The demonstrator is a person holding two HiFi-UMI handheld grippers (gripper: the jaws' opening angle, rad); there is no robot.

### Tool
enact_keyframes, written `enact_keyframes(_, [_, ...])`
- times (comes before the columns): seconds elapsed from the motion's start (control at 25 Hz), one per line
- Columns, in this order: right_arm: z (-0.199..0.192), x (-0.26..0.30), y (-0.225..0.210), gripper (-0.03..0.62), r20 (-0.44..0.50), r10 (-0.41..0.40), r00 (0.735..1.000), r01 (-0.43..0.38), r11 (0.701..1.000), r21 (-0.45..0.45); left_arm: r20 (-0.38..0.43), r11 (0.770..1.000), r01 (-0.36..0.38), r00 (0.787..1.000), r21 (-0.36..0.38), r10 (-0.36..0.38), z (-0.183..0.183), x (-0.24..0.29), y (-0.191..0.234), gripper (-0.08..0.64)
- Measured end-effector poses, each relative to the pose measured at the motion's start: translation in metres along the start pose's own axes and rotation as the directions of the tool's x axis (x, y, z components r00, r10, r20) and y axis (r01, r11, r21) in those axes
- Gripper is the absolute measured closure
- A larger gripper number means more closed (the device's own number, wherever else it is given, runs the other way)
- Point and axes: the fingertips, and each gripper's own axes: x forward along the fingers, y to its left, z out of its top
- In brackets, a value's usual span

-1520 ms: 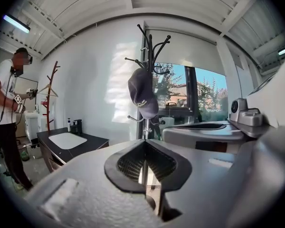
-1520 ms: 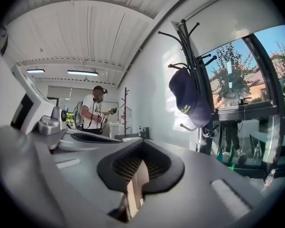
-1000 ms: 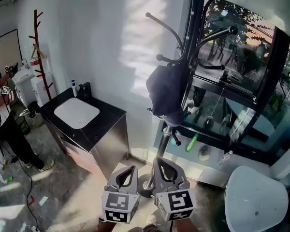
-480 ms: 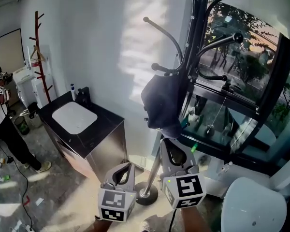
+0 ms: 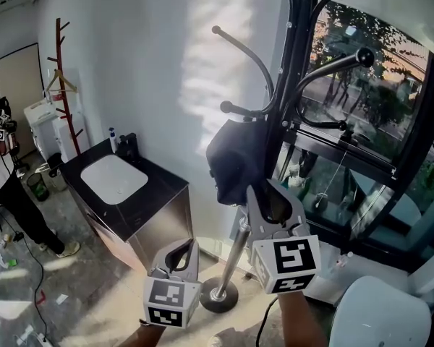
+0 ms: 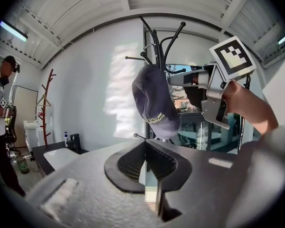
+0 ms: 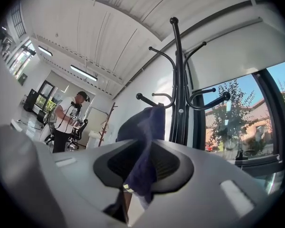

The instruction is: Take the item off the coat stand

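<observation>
A dark navy cap (image 5: pixel 235 157) hangs on a low hook of the black coat stand (image 5: pixel 296 63). My right gripper (image 5: pixel 269 194) is raised to the cap's lower edge. In the right gripper view its jaws are opening, and the cap's brim (image 7: pixel 142 170) hangs down into the gap between them, below the stand (image 7: pixel 178 80). My left gripper (image 5: pixel 182 251) sits lower and to the left, shut and empty, away from the cap. From the left gripper view the cap (image 6: pixel 154 103) hangs ahead of the left gripper (image 6: pixel 143 144), with the right gripper (image 6: pixel 180 80) reaching in beside it.
A black counter (image 5: pixel 159 186) with a white sink stands left of the stand's base (image 5: pixel 218 295). A wooden coat rack (image 5: pixel 61 85) and a person (image 5: pixel 0 186) are at the far left. A big window (image 5: pixel 376 121) is behind the stand, and a white rounded object (image 5: pixel 380 309) at bottom right.
My right gripper has risen and moved forward until the cap's brim is between its jaws. The left gripper has stayed low. The view has shifted closer to the stand.
</observation>
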Motion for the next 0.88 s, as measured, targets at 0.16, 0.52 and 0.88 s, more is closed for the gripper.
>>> enact_keyframes(0.16, [-0.003, 0.02, -0.017, 0.489, -0.023, -0.001, 1.0, 0.001, 1.0, 0.022, -0.005, 1.0, -0.003, 1.0, 0.002, 0.003, -0.001, 0.005, -0.001, 0.555])
enact_keyframes(0.52, [-0.013, 0.047, -0.018, 0.452, -0.058, 0.052, 0.997, -0.05, 0.998, 0.029, -0.019, 0.999, -0.034, 0.999, 0.012, 0.034, -0.005, 0.011, 0.003, 0.555])
enact_keyframes(0.88, [-0.008, 0.052, -0.015, 0.549, -0.022, 0.07, 0.997, -0.07, 0.998, -0.001, -0.01, 0.998, -0.063, 0.998, 0.009, 0.063, -0.003, 0.012, 0.011, 0.555])
